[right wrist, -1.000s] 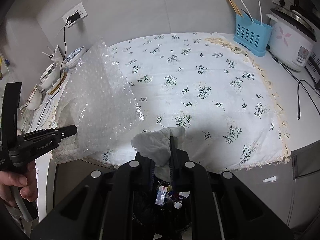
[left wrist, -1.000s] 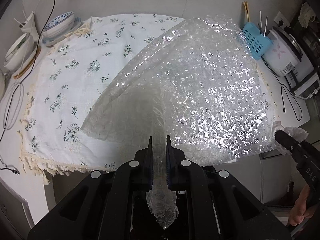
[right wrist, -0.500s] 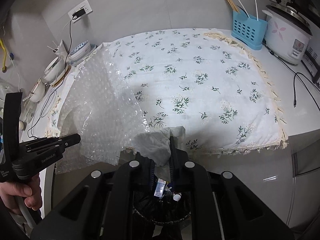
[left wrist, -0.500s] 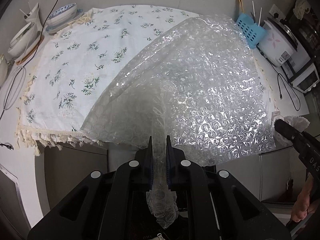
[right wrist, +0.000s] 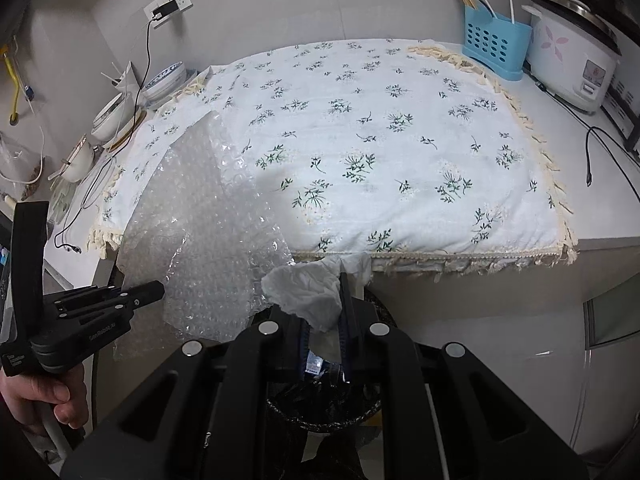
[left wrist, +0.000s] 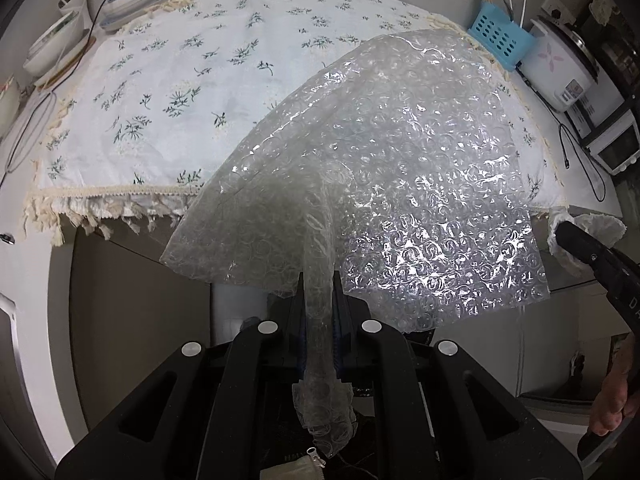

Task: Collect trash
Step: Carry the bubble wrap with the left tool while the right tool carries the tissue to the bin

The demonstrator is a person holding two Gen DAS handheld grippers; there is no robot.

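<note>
Bubble wrap (left wrist: 400, 184) was clear plastic, glossy, its blistered surface catching hard glints. Tissue (right wrist: 312, 296) looked soft, matt white paper, crumpled. Tablecloth (right wrist: 360, 152) was matt woven cloth with a floral print and a frayed cream fringe. Both grippers – left gripper (left wrist: 319, 292), right gripper (right wrist: 326, 300) – were matt black plastic with bright metal screw heads. Utensil holder (right wrist: 494, 46) – smooth blue plastic, perforated. Rice cooker (right wrist: 572, 60) was glossy white

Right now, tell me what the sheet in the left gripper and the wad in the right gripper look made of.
Sheet: clear plastic bubble wrap, glossy; rows of round air pockets catch glints, and the cloth shows through it.
Wad: probably tissue or paper towel, matte white, softly crumpled with ragged edges; thin cloth can't be ruled out.
</note>
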